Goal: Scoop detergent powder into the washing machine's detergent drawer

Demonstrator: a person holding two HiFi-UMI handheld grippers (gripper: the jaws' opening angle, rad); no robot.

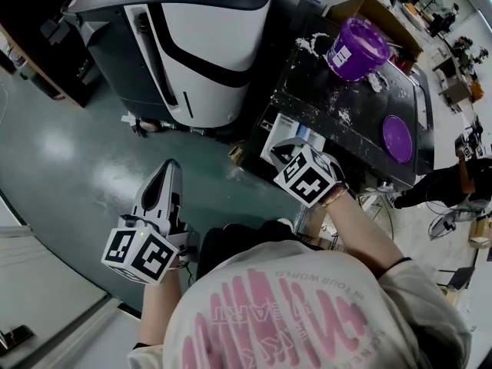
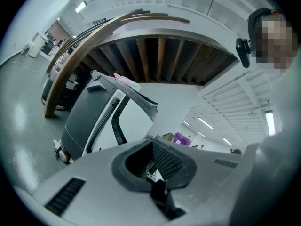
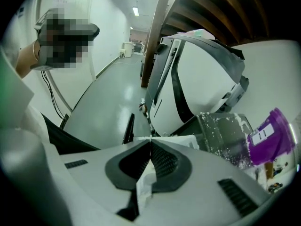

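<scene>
**Detergent tub** (image 1: pixel 357 48): purple, lid off, standing upright at the far corner of the black table (image 1: pixel 361 121). Its long axis is vertical and the open mouth faces up, with white powder inside. Spilled powder (image 1: pixel 342 115) speckles the tabletop.

**Lid** (image 1: pixel 398 138): purple, lying flat on the same table, well apart from the tub.

**Washing machine** (image 1: pixel 192 44): white and dark, on the green floor (image 1: pixel 84 167) left of the table.

**Left gripper** (image 2: pixel 153 139): jaws together, nothing between them, held over the floor and pointing toward the machine.

**Right gripper** (image 3: pixel 150 142): jaws together and empty, at the table's near edge, pointing along it toward the tub.
</scene>
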